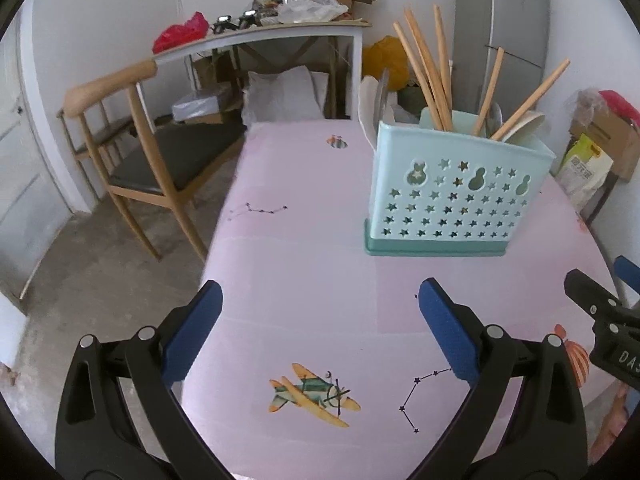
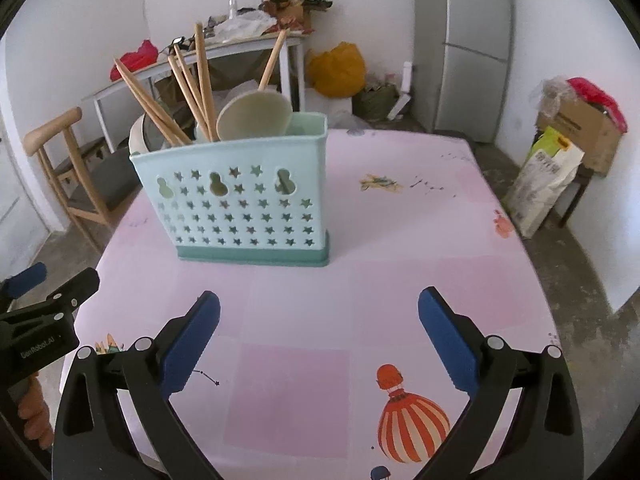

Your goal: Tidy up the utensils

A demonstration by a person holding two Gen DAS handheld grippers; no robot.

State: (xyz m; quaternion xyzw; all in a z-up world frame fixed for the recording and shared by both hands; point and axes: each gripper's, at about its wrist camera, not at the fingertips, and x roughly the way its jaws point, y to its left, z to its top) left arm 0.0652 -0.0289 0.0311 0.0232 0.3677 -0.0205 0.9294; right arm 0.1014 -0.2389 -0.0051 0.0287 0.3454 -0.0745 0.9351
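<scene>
Both the left tool [image 1: 320, 312] and right tool [image 2: 319, 320] hang released over the pink desk [image 2: 400, 240], near the pale-blue star-pierced plastic utensil holder [image 2: 240, 204].

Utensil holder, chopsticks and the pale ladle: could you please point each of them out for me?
utensil holder [image 2: 240, 208]: right wrist view, on its star-punched front wall.
chopsticks [image 2: 205, 80]: right wrist view, mid-shaft of the tallest stick.
pale ladle [image 2: 256, 114]: right wrist view, on its bowl above the holder's rim.

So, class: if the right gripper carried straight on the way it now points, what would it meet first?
Probably the pink tablecloth: the open right gripper tilts downward, and bare cloth lies ahead. The utensil holder sits left of that line, though depth is uncertain.
</scene>
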